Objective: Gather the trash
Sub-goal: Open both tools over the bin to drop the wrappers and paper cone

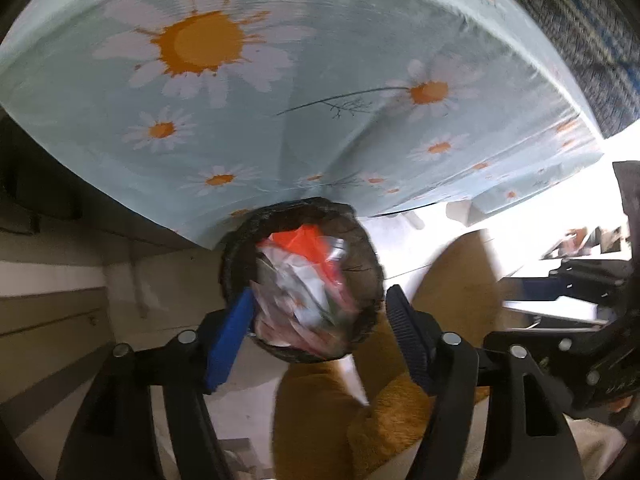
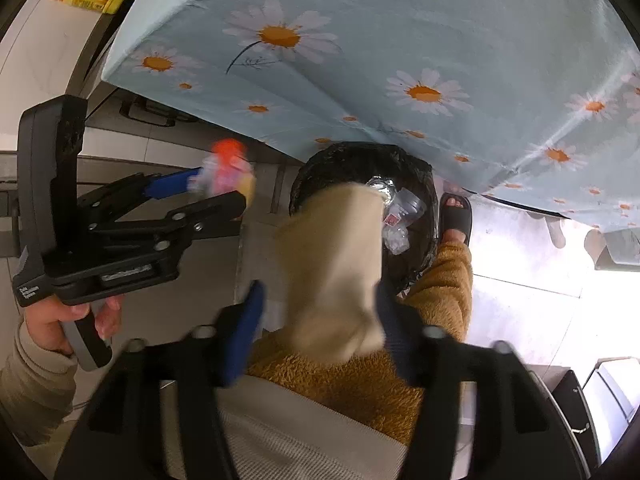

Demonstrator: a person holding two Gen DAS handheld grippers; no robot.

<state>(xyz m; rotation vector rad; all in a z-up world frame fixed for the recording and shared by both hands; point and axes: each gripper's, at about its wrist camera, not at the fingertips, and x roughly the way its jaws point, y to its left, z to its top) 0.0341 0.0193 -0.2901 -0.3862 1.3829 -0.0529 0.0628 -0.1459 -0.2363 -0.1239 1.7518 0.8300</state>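
black-lined bin at tablecloth edge, both tongs apart, beige wrapper loose between

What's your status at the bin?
Left gripper open, wrappers loose between jaws. Right gripper open around beige wad. Both above bin, path clear.

Blur and blocked views around my bin

My beige wrapper smears, hiding part of the bin; the clump at my left gripper is unreadable.
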